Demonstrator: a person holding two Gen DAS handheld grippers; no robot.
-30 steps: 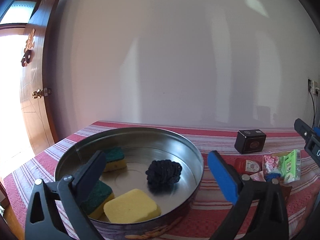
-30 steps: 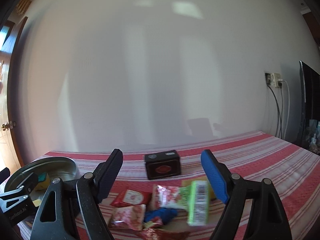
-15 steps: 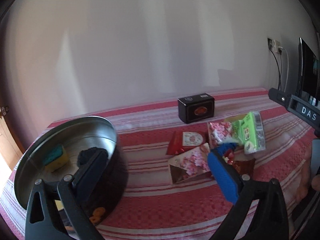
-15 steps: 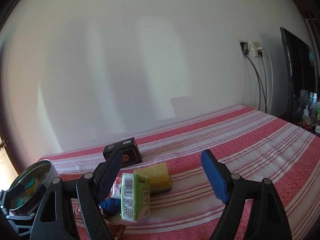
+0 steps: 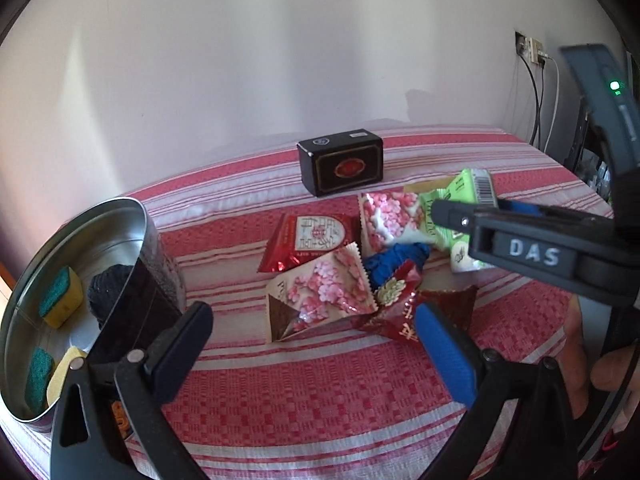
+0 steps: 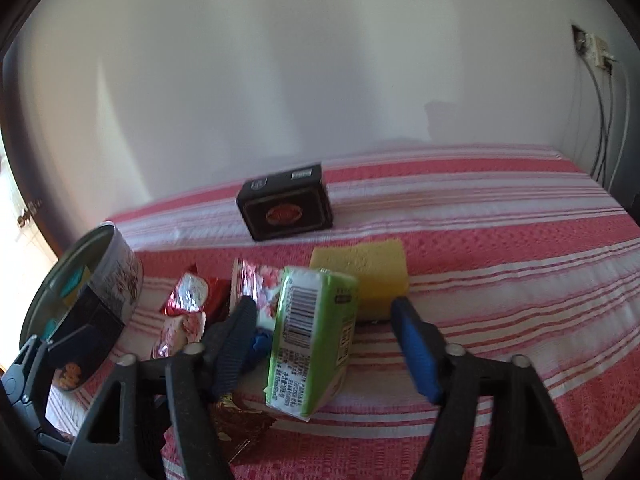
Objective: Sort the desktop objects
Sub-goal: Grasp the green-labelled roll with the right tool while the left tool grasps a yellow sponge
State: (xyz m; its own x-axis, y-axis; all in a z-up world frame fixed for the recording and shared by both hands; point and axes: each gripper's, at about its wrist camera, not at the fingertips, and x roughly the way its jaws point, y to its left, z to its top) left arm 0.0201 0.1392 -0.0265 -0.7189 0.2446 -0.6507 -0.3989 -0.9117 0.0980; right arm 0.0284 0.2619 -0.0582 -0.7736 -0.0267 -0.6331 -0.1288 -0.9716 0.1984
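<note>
Both tongs tilt down toward the striped surface [image 5: 320, 392]. The left tongs [image 5: 312, 340] stand released before the snack packets [image 5: 324, 292]. The right tongs [image 6: 324, 332] have just been narrowing around the green pack [image 6: 312, 336], its pads not yet pressing. Behind it lies a yellow sponge [image 6: 368, 268], then a black box [image 6: 286, 206]; the round tin [image 5: 72, 280] stands left.

A domestic room. A table covered by a red-and-white striped woven cloth [image 6: 500, 240] stands against a plain white wall [image 6: 320, 60]; a wall socket with plugged cables [image 6: 600, 80], a wooden door with a brass knob [image 6: 28, 216], kitchen sponges and snack packets indicate a home.
</note>
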